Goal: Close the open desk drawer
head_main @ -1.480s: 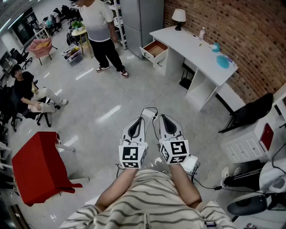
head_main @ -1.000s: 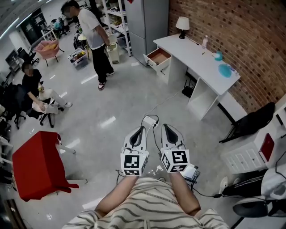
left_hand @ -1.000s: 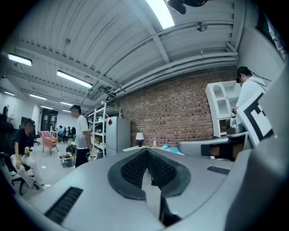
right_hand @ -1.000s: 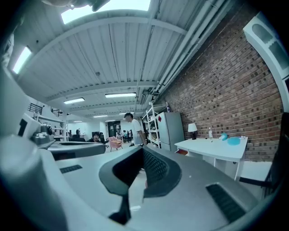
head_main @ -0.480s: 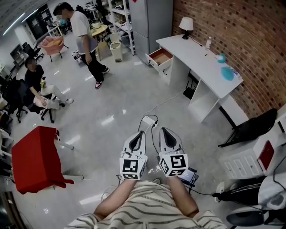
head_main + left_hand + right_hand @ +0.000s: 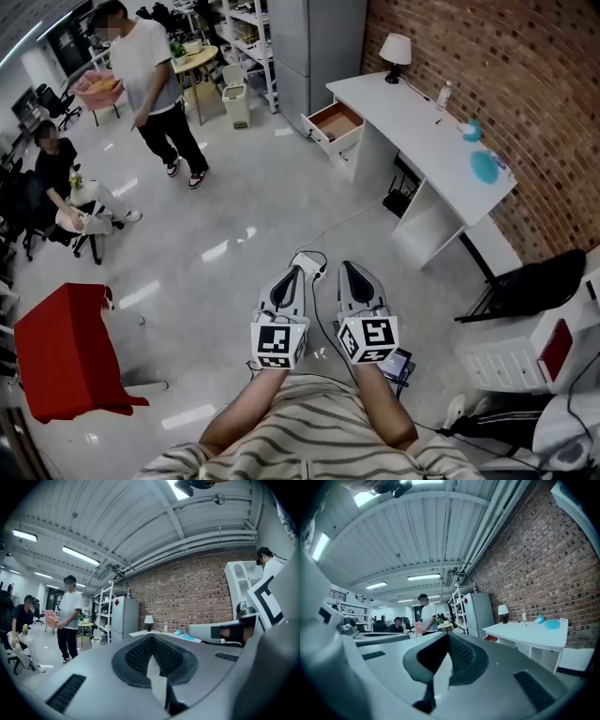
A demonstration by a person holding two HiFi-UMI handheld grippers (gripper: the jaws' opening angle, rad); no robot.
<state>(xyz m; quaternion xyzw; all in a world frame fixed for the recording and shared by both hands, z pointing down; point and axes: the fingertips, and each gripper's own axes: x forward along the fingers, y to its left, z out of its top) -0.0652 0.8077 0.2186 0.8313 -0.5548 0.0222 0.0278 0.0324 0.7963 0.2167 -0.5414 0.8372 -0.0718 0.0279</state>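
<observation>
Open drawer (image 6: 336, 122): pulled out at the end of the desk (image 6: 427, 141) farthest from me, wooden inside exposed. I judge this the approach step: my left gripper (image 6: 292, 274) and right gripper (image 6: 348, 272), both with jaws together on nothing, are well apart from the desk. Next, reach the drawer front and push it flush. Only the head view shows the drawer's inside; the right gripper view gives a reddish sliver beside the desk.

striped shirt (image 6: 309, 422), grey left gripper (image 6: 294, 272) and right gripper (image 6: 349, 270).

A brick wall (image 6: 511, 66) borders glossy grey floor (image 6: 248, 220) and fridge (image 6: 319, 42).
</observation>
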